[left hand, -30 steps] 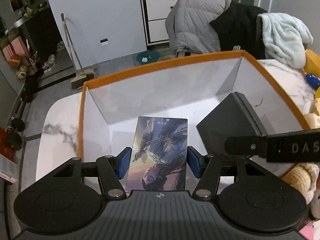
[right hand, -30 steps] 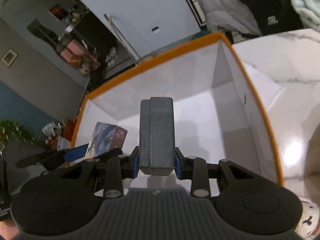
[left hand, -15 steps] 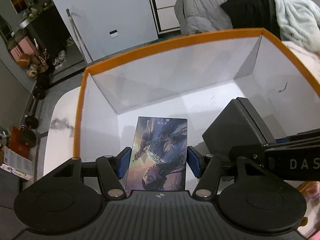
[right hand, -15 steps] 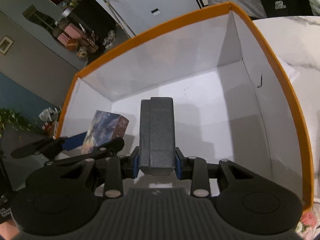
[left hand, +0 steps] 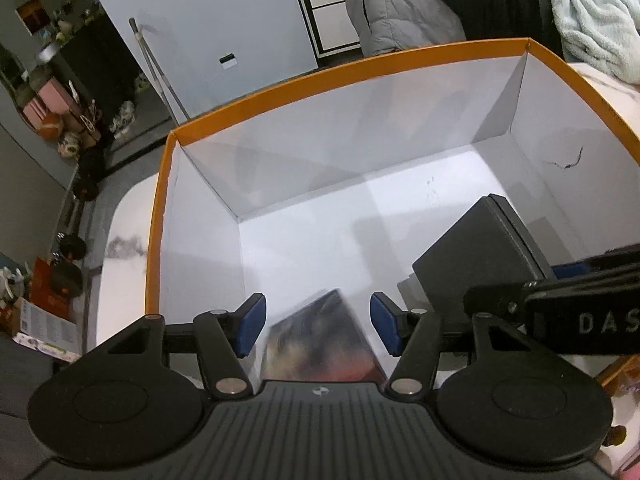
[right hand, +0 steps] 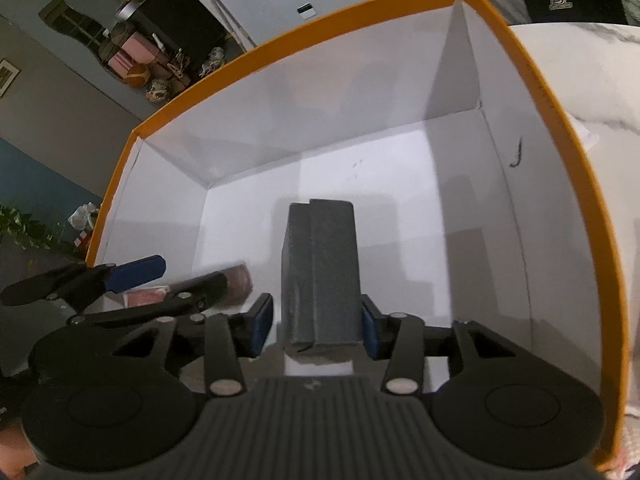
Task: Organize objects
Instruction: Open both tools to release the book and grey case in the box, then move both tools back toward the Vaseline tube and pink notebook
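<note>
- The box (left hand: 360,76) is large, with a bright orange rim and plain white inner walls and floor; a small dark scuff marks its right-hand wall. Both grippers reach down into it.
- The right gripper (right hand: 316,326) has its jaws opening. The grey case (right hand: 320,272) stands between them: a gap shows at the left blue pad, while the right pad (right hand: 370,334) sits against or just beside the case's side. The pads do not squeeze it.
- The grey case is a dark charcoal block with a matte, slightly grainy surface, made of two halves that meet along a seam running its length; one half sits a little higher at the far end. It extends forward from the jaws, its far end out over the white floor. In the left wrist view it (left hand: 480,256) shows as a tilted dark slab to the right of the left jaws, with the right gripper's finger across its near edge.
- The left gripper (left hand: 318,324) has its jaws apart, with the blue pads (left hand: 250,326) clear of the picture card (left hand: 324,344) on both sides.
- The picture card lies between and below the left jaws, blurred, tilted so its far corner points forward; its printed face shows dark browns, greys and a reddish patch near the bottom. Details of the print cannot be made out.
- In the right wrist view the card (right hand: 236,286) is a reddish-brown smear to the left of the right jaws, partly behind the left gripper's fingers.
</note>
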Available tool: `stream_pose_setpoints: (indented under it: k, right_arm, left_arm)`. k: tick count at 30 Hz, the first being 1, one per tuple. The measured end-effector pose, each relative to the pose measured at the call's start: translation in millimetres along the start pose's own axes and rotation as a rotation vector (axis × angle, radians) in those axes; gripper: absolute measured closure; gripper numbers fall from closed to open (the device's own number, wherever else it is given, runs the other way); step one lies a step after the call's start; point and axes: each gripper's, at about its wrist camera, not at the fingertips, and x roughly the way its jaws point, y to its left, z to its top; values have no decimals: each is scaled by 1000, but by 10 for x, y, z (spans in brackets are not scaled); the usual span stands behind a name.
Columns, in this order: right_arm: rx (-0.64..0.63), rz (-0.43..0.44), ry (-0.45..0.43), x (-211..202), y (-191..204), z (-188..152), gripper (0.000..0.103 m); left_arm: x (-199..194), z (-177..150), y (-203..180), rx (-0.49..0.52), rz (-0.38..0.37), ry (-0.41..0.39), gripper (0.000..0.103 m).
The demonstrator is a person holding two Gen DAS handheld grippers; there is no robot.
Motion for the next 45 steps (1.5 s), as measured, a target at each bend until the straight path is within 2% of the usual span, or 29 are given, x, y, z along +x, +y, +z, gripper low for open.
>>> stream_pose_setpoints:
  k: [5, 10, 12, 14, 15, 17, 24, 30, 32, 36, 39, 41, 45]
  right_arm:
    - [14, 7, -32, -107, -27, 19, 46]
    - [5, 3, -86, -265, -12, 55, 45]
    - [-15, -6, -116, -340, 10, 63, 52]
    - [-39, -24, -121, -362, 33, 62, 70]
    - [-50, -40, -111, -352, 41, 61, 71]
    - [-58, -65, -112, -348, 35, 44, 72]
    - [-87, -65, -115, -458, 104, -45, 70]
    - [-182, -83, -181, -827, 347, -183, 70]
    - [-215, -89, -213, -989, 429, -270, 64]
    - [-241, -94, -234, -1244, 517, -442, 62]
    - [-265, -106, -246, -1420, 567, -609, 50]
    - [-281, -110, -267, -1536, 588, -746, 33]
    - [-319, -114, -282, -1711, 619, -1037, 22]
  left_arm:
    - [-43, -8, 6, -10, -18, -17, 34]
    - [-141, 4, 17, -19, -26, -41, 34]
    - [-181, 12, 23, -18, -23, -47, 34]
    - [-229, 3, 36, -13, -22, -55, 34]
    - [-257, -4, 43, -10, -23, -60, 34]
    - [-308, -12, 66, -6, -22, -68, 34]
    - [-491, -88, 187, -27, -35, -90, 34]
    - [-787, -158, 312, -55, -55, -139, 34]
    - [-881, -203, 352, -56, -59, -150, 34]
    - [-1105, -338, 448, -62, -69, -180, 34]
    - [-1265, -471, 505, -74, -84, -204, 34]
    - [-1334, -564, 514, -77, -97, -218, 34]
    - [-1417, -828, 478, -65, -141, -235, 34]
